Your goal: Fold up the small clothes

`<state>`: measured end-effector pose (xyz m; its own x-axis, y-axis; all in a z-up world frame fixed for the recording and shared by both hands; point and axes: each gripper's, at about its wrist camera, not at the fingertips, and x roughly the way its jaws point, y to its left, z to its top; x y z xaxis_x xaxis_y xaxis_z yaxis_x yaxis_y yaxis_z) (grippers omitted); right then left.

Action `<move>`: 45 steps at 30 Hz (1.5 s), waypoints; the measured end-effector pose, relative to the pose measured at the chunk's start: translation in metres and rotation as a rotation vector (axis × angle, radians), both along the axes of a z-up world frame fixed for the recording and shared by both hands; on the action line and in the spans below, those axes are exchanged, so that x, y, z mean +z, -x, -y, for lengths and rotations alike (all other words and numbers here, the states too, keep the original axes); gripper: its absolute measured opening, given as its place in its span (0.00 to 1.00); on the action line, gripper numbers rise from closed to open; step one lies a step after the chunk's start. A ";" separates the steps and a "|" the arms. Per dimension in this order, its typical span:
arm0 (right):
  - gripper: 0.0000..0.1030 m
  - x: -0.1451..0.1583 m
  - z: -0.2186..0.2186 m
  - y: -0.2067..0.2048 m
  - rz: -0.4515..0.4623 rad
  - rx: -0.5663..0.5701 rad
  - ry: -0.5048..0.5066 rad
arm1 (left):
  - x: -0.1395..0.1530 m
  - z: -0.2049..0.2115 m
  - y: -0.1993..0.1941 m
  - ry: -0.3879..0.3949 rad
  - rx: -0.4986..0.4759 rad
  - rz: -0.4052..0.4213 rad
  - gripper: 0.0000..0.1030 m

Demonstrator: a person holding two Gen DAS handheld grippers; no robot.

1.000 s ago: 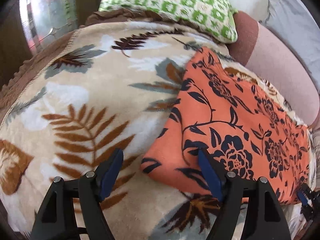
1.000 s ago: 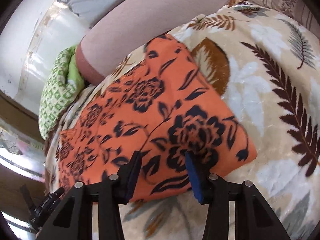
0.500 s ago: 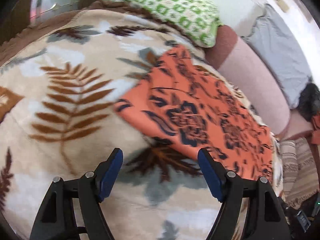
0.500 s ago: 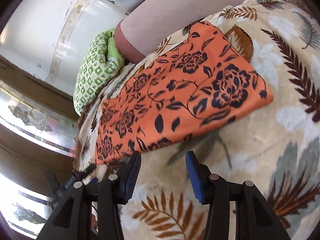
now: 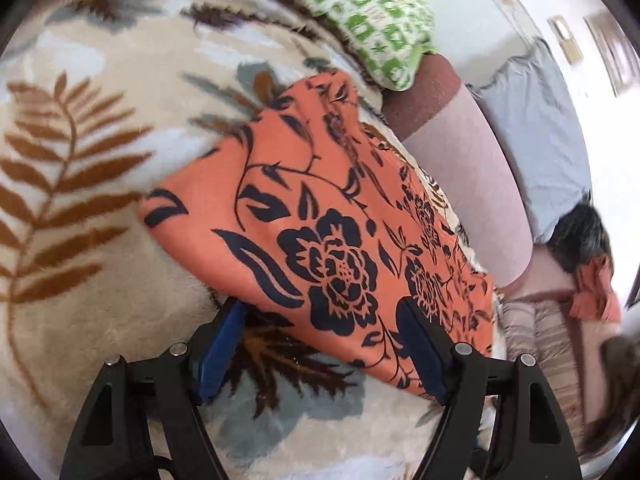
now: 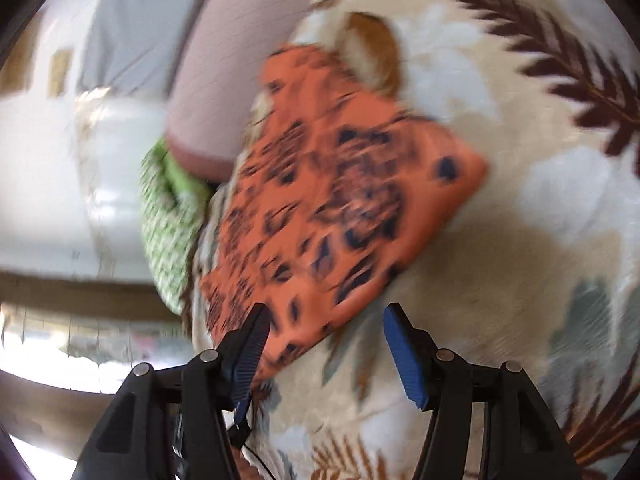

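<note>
A folded orange cloth with dark blue flowers [image 5: 320, 216] lies flat on a leaf-patterned blanket [image 5: 80, 200]. My left gripper [image 5: 320, 344] is open and empty, its blue pads just at the cloth's near edge. In the right wrist view the same cloth [image 6: 340, 200] is blurred by motion. My right gripper [image 6: 326, 348] is open and empty, low over the blanket [image 6: 520, 240] at the cloth's near edge.
A green and white checked pillow [image 5: 368, 12] lies beyond the cloth, also seen in the right wrist view [image 6: 168, 224]. A pink bolster [image 5: 468, 168] runs along the cloth's far side. A grey pillow [image 5: 536, 128] lies behind it.
Both grippers pulled back from the cloth half a second ago, then swung in close to its near edge again. Both stayed open. The cloth has not moved.
</note>
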<state>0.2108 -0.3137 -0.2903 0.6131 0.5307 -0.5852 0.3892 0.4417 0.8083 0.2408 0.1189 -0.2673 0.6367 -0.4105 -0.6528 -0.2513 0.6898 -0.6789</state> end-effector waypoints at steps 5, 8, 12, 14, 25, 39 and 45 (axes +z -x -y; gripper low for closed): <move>0.61 -0.010 0.016 -0.008 -0.028 -0.071 0.011 | -0.001 0.001 -0.004 0.014 0.005 0.019 0.56; 0.61 -0.013 0.018 -0.019 -0.010 -0.086 0.014 | -0.005 0.002 -0.009 0.020 0.001 0.021 0.41; 0.62 -0.011 0.013 -0.031 0.051 -0.082 0.030 | 0.000 -0.001 -0.006 0.042 0.009 0.067 0.35; 0.60 -0.005 0.005 -0.034 0.103 -0.066 0.037 | 0.008 0.002 -0.007 0.026 -0.010 0.104 0.35; 0.62 -0.011 -0.005 -0.041 0.069 -0.066 0.082 | -0.011 0.008 -0.022 0.007 0.010 0.026 0.55; 0.09 0.033 -0.006 -0.025 0.223 -0.081 0.271 | 0.003 -0.001 -0.006 0.031 0.015 0.091 0.12; 0.09 0.044 -0.008 -0.010 0.220 -0.059 0.323 | 0.008 0.007 0.019 -0.014 -0.002 0.084 0.11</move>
<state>0.2204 -0.3061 -0.2467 0.7665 0.3009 -0.5673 0.2544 0.6689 0.6985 0.2214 0.1115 -0.2590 0.6890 -0.4027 -0.6026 -0.1925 0.7000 -0.6877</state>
